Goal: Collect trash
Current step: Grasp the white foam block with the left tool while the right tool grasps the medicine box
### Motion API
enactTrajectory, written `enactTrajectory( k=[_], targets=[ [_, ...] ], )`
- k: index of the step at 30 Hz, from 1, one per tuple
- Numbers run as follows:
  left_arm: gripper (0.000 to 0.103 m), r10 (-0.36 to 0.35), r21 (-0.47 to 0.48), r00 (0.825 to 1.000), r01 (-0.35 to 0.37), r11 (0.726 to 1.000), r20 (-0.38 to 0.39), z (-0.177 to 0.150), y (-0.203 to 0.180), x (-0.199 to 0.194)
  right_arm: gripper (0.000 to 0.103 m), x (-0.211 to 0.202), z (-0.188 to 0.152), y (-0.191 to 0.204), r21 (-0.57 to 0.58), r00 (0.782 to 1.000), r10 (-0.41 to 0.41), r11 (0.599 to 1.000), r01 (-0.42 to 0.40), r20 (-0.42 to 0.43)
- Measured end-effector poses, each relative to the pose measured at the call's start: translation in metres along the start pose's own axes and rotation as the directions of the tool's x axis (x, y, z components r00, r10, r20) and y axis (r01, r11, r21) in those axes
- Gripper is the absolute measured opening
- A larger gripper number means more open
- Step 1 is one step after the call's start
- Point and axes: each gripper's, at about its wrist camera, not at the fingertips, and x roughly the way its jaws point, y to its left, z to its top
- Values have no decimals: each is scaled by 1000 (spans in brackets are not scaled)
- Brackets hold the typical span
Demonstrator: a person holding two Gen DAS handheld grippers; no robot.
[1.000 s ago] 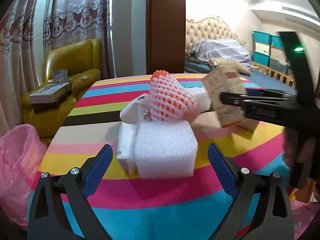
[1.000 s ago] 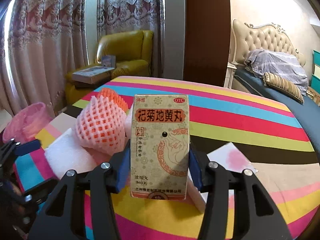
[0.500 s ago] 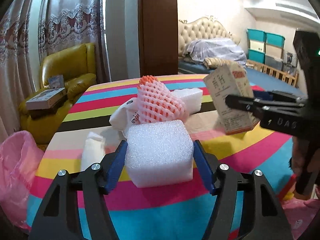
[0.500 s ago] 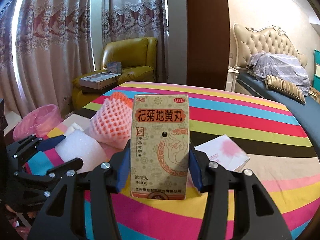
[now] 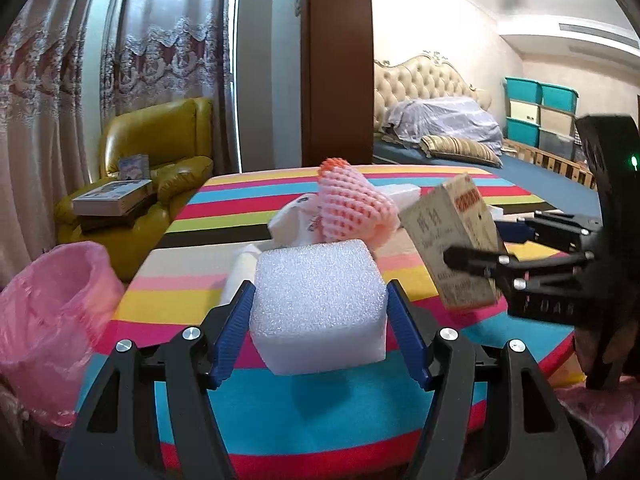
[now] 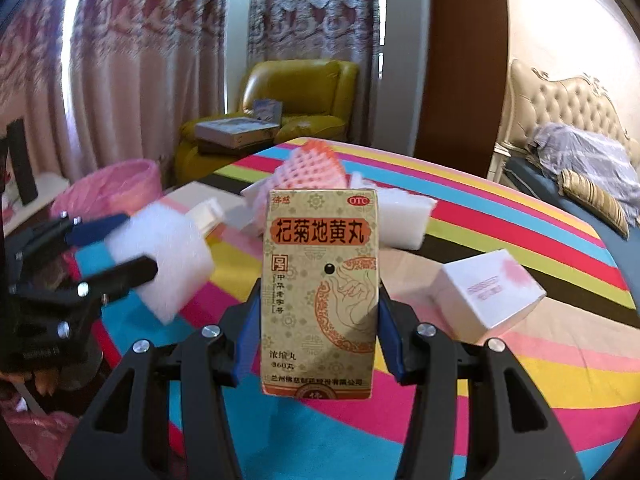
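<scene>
Above striped table [image 5: 168, 304], foam block [image 5: 320, 304] sits between jaws.

White foam block [image 5: 320, 304] — rainbow-striped tablecloth [image 5: 320, 412] — pink bin liner [image 5: 48, 320]

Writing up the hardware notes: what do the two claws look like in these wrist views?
Both match: the left claw and right claw have matte black angular linkage arms with silver pivot screws and blue ribbed pads on the fingers. Seen from the left wrist view, the right unit has a black upright body with a lit green LED and faint embossed lettering, unreadable. No cables or sleeves show.
</scene>
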Motion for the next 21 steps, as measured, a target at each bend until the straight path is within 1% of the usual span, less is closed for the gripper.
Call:
enactTrajectory(
  k=[5,15,21],
  targets=[
    [62,8,-20,1000,-8,1000,4,-4,8,-7,49,-3,2,7,-39,1000,3,999,-3,11],
    [63,26,-40,1000,-25,999,15,-6,13,-15,49,-5,4,6,-51,1000,12,999,-11,13],
    [63,51,-54,999,-51,997,15,-6,19,-18,50,-6,10,11,-71,999,32,997,-31,16]
  ],
)
